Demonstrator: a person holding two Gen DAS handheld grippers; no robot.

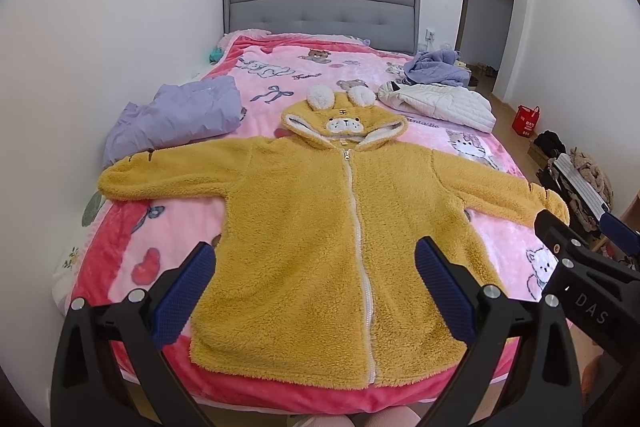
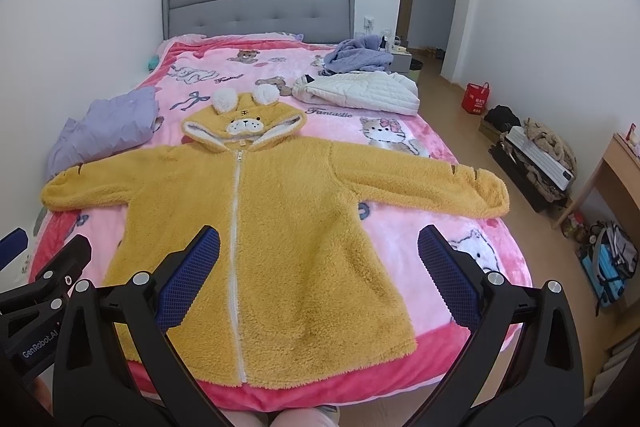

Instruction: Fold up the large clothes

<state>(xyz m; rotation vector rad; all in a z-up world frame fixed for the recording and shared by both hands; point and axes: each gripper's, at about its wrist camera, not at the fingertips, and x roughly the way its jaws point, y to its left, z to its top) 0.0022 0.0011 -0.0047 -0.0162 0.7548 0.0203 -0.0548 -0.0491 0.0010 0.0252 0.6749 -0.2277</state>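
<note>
At the far left of the left wrist view a crumpled lilac garment (image 1: 176, 115) lies on the pink cartoon-print blanket (image 1: 256, 83) that covers the bed (image 1: 320, 401), just beyond the left sleeve (image 1: 160, 175) of the yellow fleece hooded jacket (image 1: 304, 227). The jacket is the thing to fold: it lies flat and face up across the near half of the bed, in the middle of the frame, zipped shut with a white zipper (image 1: 358, 227) down its front, both sleeves spread out sideways and its hem close to the near edge of the bed. Its hood (image 1: 344, 123), with two white ears and a small animal face, lies flat above the collar, toward the grey headboard (image 1: 320, 7).

In the lower foreground the left gripper (image 1: 316, 287) hovers over the lower part of the jacket, its blue-padded fingers (image 1: 188, 291) spread wide apart with nothing between them.

Further right, a white quilted jacket (image 1: 440, 103) and a bundled lilac cloth (image 1: 436, 67) lie on the upper right part of the bed. The right sleeve (image 2: 420, 179) reaches toward the bed's right edge. In the right wrist view the right gripper (image 2: 320, 279) also hangs above the jacket's lower right side, fingers (image 2: 448, 275) wide apart and holding nothing. On the floor at the right stands a red bag (image 2: 476, 98).
</note>
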